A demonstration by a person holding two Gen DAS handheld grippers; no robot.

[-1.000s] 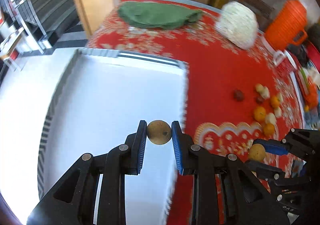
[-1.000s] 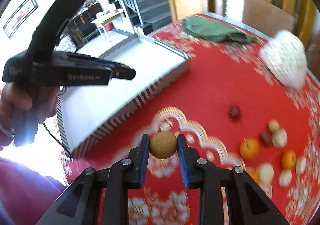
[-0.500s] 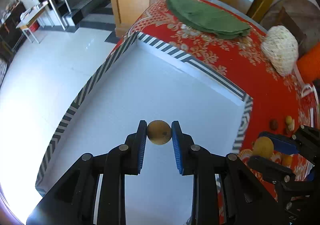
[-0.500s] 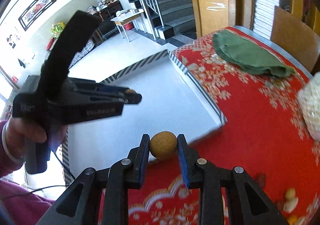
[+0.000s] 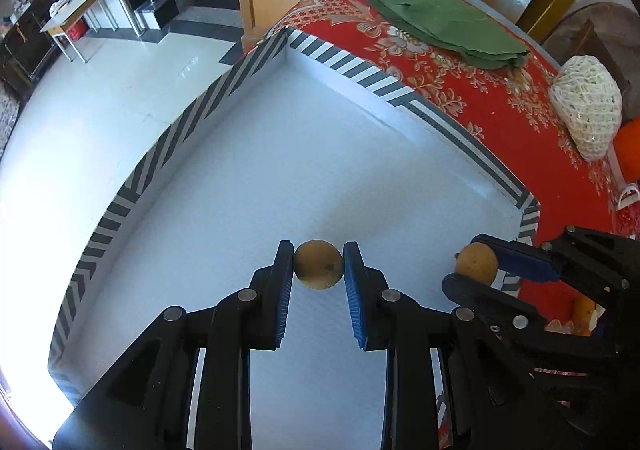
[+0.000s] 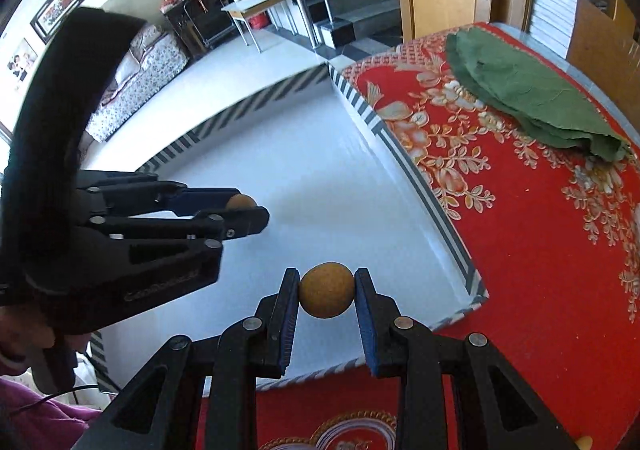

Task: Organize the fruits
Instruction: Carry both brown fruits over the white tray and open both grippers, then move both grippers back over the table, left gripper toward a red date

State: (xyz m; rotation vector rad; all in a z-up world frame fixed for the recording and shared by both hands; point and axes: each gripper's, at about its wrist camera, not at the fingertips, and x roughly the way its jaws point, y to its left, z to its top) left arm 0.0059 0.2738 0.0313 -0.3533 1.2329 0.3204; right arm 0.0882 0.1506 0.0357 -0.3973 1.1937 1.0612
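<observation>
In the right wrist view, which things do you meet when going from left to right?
Left hand-held gripper holding a brown fruit → right hand-held gripper's brown fruit → striped tray edge → green leaves.

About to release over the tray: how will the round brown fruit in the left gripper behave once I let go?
The brown fruit looks nearly spherical, so it will probably roll on the white tray's smooth, flat floor. The striped rim should likely stop it. It is small and keeps its shape between the left gripper's pads, so it is probably light and fairly firm; a low release seems safest.
</observation>
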